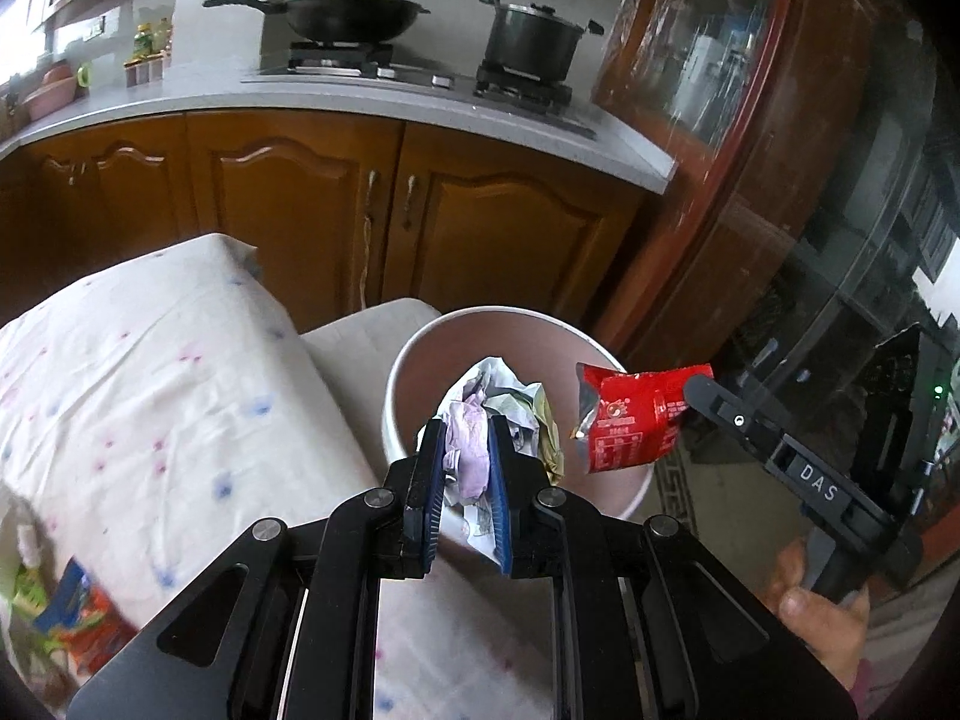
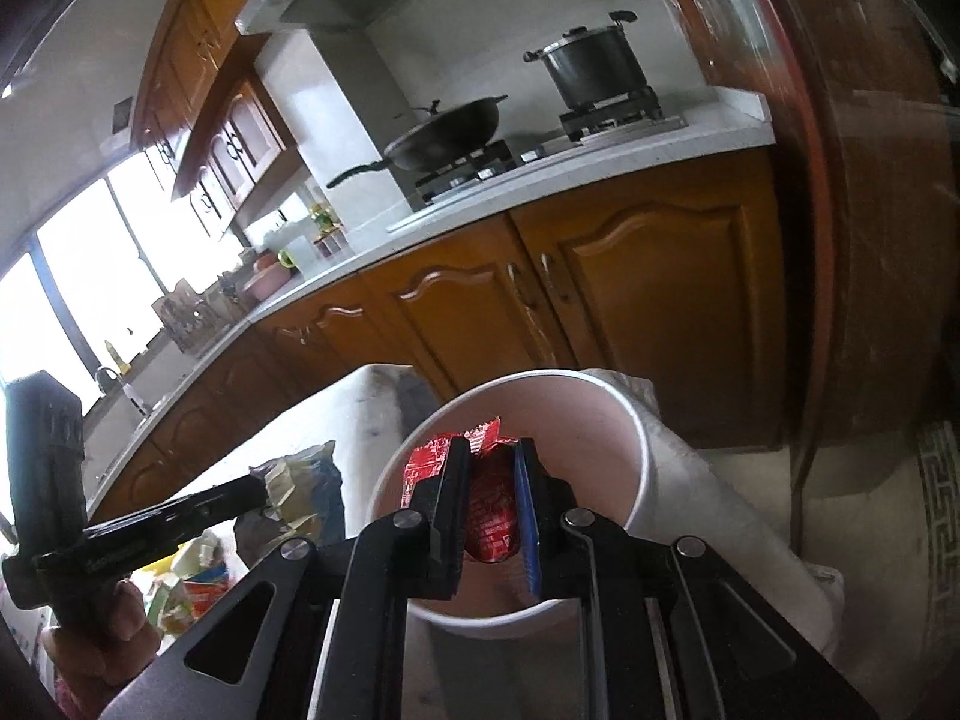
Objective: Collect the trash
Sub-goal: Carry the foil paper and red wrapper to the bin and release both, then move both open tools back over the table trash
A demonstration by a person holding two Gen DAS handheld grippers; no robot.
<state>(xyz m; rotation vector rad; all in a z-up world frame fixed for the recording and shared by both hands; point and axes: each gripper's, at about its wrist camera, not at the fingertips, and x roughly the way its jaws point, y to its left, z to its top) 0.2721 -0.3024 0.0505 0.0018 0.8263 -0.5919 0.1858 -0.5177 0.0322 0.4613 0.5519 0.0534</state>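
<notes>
My left gripper (image 1: 467,429) is shut on a crumpled wad of pale wrappers (image 1: 498,405), held over the near rim of a round pinkish bin (image 1: 420,354). To its right my right gripper (image 1: 690,387) holds a red snack packet (image 1: 630,420) above the bin's right edge. In the right wrist view my right gripper (image 2: 493,450) is shut on that red packet (image 2: 489,516) over the bin's open mouth (image 2: 600,414). My left gripper (image 2: 264,489) reaches in from the left there with the crumpled wad (image 2: 300,489).
A table under a pale dotted cloth (image 1: 150,372) lies left of the bin, with more colourful wrappers (image 1: 66,612) at its near corner. Wooden cabinets (image 1: 300,204) and a counter with a wok (image 1: 354,12) and a pot (image 1: 531,36) stand behind. A dark glass cabinet (image 1: 780,180) stands right.
</notes>
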